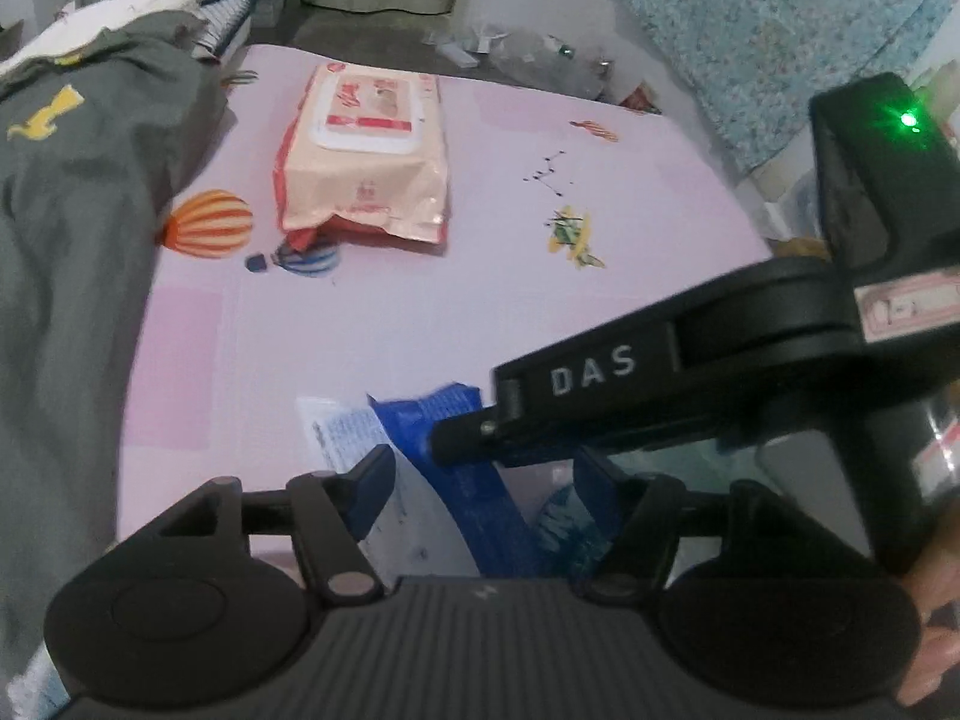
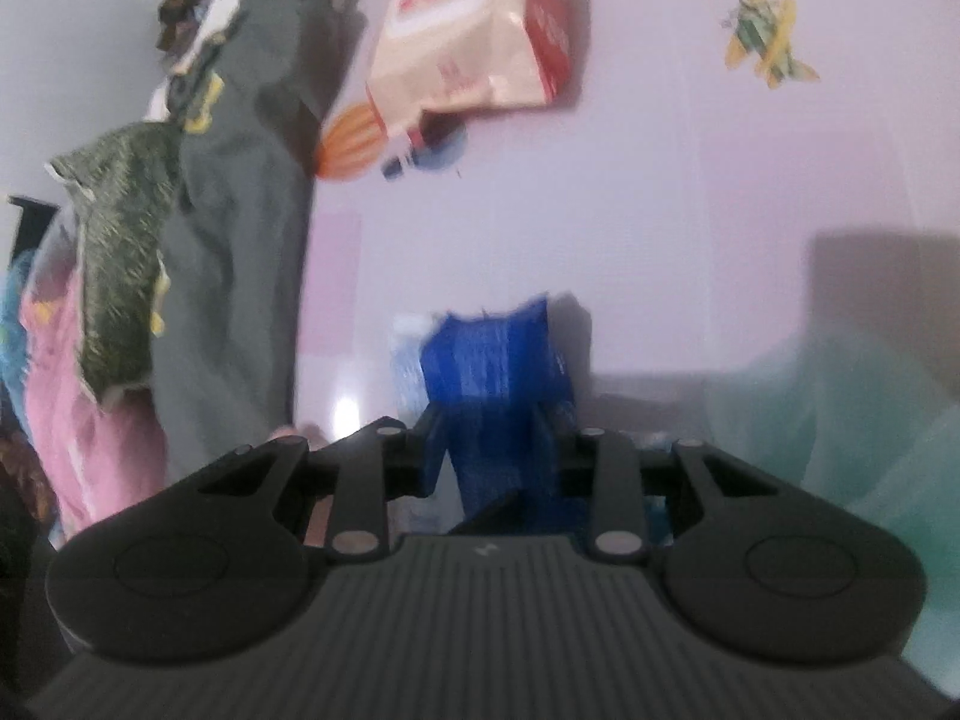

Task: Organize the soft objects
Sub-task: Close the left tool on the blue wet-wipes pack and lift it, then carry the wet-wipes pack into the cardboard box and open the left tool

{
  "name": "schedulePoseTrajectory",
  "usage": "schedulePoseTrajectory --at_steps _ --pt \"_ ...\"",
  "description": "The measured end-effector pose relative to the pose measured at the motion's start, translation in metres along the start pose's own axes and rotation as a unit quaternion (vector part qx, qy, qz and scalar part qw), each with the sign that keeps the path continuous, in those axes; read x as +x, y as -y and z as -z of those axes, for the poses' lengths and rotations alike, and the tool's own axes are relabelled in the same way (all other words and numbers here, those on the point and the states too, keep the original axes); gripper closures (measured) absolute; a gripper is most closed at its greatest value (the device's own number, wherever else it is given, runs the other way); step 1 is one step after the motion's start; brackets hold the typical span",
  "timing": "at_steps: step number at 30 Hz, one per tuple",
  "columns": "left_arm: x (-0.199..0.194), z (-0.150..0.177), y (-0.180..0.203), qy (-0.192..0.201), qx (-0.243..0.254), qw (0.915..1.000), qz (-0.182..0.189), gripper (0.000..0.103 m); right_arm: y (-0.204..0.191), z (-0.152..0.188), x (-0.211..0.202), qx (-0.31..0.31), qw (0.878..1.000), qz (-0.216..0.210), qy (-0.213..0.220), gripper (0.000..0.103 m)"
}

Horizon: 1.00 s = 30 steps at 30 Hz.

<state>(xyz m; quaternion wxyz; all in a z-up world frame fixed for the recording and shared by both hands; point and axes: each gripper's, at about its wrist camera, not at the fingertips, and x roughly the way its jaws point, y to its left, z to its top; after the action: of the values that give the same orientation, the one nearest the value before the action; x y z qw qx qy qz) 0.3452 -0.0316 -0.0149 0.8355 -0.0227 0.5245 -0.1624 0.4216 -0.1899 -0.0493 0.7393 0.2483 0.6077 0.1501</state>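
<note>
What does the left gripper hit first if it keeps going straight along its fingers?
Probably the blue packet lying between the left gripper fingers, then the pink sheet beneath. The right gripper crosses close by; depth is unclear.

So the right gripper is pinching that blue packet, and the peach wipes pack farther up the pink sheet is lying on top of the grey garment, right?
Not quite. The right gripper does pinch the blue packet, but the wipes pack lies directly on the pink sheet, beside the grey garment, not on it. The left wrist view shows this.

Pink bed sheet (image 1: 420, 324) w/ wipes pack (image 1: 366, 162), grey garment (image 1: 78, 228), blue packet (image 1: 456, 450)
</note>
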Motion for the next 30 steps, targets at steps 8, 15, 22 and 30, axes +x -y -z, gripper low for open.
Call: schedulePoseTrajectory --at_steps 8,15,22,30 --pt "0.023 0.009 -0.012 -0.074 -0.003 0.9962 -0.045 0.027 0.016 0.002 0.005 0.015 1.000 0.002 -0.026 0.071" --pt "0.035 0.006 -0.014 -0.091 -0.027 0.9950 -0.030 0.024 0.007 0.001 0.023 -0.006 0.999 -0.003 -0.051 0.061" --pt "0.017 0.006 -0.007 -0.065 -0.042 0.9961 -0.041 0.030 -0.003 0.008 0.013 -0.021 0.999 -0.004 -0.029 0.066" --pt "-0.045 -0.003 0.024 -0.001 -0.036 0.9973 -0.064 0.033 -0.027 0.019 -0.044 -0.054 0.998 -0.034 0.019 0.067"
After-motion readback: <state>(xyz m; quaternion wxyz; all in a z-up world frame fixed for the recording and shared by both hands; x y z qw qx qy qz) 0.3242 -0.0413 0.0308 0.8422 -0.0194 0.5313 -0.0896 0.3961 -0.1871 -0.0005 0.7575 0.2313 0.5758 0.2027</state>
